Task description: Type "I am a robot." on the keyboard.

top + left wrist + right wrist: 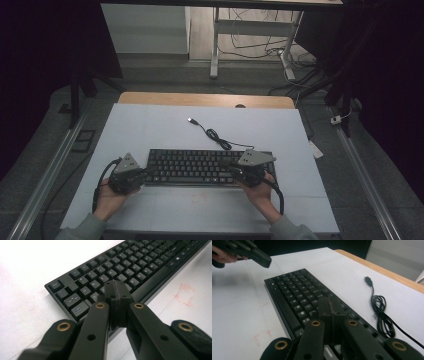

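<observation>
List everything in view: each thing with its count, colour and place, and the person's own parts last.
keyboard: one, black, on the white sheet near the person's edge, between the two grippers.
USB cable: one, black, coiled partway, running from the keyboard's far right toward the table's far side; its plug lies free on the sheet.
white sheet: one, white, covers most of the table.
table: one, light wood, bare strip along the far edge.
red marks: faint red outline on the sheet in front of the keyboard.
desk frame: one, white, on the floor beyond the table, cables under it.
left gripper: one, black, jaws shut, at the keyboard's left end.
right gripper: one, black, jaws shut, over the keyboard's right end.
hands: two, one on each gripper, sleeves grey-green.
</observation>
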